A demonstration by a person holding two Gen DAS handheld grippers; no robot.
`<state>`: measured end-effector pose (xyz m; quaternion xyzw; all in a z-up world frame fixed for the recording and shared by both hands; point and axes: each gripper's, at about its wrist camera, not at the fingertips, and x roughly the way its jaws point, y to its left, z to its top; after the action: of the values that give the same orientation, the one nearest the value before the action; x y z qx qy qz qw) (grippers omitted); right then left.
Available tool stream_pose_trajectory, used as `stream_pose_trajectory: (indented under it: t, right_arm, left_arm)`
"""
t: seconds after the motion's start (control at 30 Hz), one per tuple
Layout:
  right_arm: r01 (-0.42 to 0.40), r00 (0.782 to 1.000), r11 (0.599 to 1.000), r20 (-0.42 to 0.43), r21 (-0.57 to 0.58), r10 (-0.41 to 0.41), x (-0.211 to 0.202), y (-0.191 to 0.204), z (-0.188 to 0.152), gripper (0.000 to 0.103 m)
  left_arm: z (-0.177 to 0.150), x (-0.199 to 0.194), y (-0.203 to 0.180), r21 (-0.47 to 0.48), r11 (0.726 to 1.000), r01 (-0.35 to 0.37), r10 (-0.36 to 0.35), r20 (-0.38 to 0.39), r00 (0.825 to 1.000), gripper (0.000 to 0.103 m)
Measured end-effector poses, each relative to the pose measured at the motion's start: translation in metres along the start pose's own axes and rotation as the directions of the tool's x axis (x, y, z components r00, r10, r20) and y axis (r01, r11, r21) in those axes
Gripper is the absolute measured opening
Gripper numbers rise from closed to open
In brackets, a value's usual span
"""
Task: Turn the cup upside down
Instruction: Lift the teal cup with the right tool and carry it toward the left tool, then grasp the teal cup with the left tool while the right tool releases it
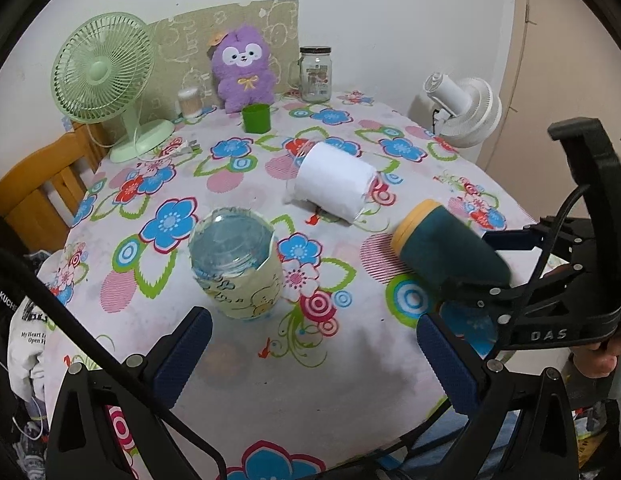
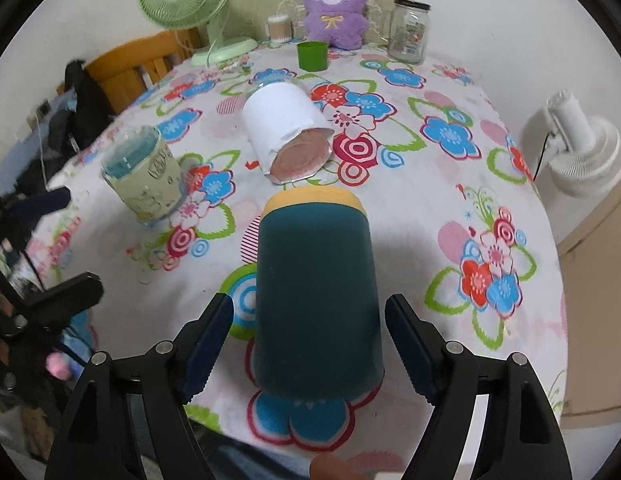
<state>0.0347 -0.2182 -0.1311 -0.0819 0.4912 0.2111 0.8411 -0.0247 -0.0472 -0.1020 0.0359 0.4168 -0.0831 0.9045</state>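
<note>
the right gripper (image 2: 308, 344) sits at the near edge of the tabletop (image 2: 430, 208), its blue pads spread to either side of the teal cup (image 2: 316, 296) with a visible gap on both sides, so it is unclenched and not gripping. the cup appears tilted or lying with its yellow-banded end pointing away; whether its near end rests on the cloth is hard to tell. this looks like the approach to a grasp for the flip. the left gripper (image 1: 310, 352) hangs wide apart and empty over the near left part. just beyond it stands a glass in a cream sleeve (image 1: 236, 264). toward the middle lies a white-wrapped cup (image 1: 334, 182) on its side.
</note>
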Motion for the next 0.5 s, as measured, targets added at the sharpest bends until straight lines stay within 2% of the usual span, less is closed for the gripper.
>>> stream_pose_trajectory:
  t: [0.13,0.37,0.5]
  right_arm:
    - [-0.054,0.999,0.997,0.006,0.05,0.054,-0.017,-0.012,-0.005,0.08]
    - [-0.028,0.997,0.993,0.073,0.111,0.02,-0.065,-0.048,-0.019,0.081]
    - [-0.022,0.994,0.984,0.112,0.179,0.002,-0.084,-0.075,-0.032,0.081]
  left_arm:
    - [0.011,-0.005,-0.006,0.001,1.0,0.022,-0.022,0.013,1.0,0.103]
    - [0.032,-0.002,-0.025,-0.023,0.994,0.107,-0.106,0.014,0.994,0.103]
    - [0.045,0.009,-0.042,-0.058,0.98,0.188,-0.189,-0.011,0.982,0.103]
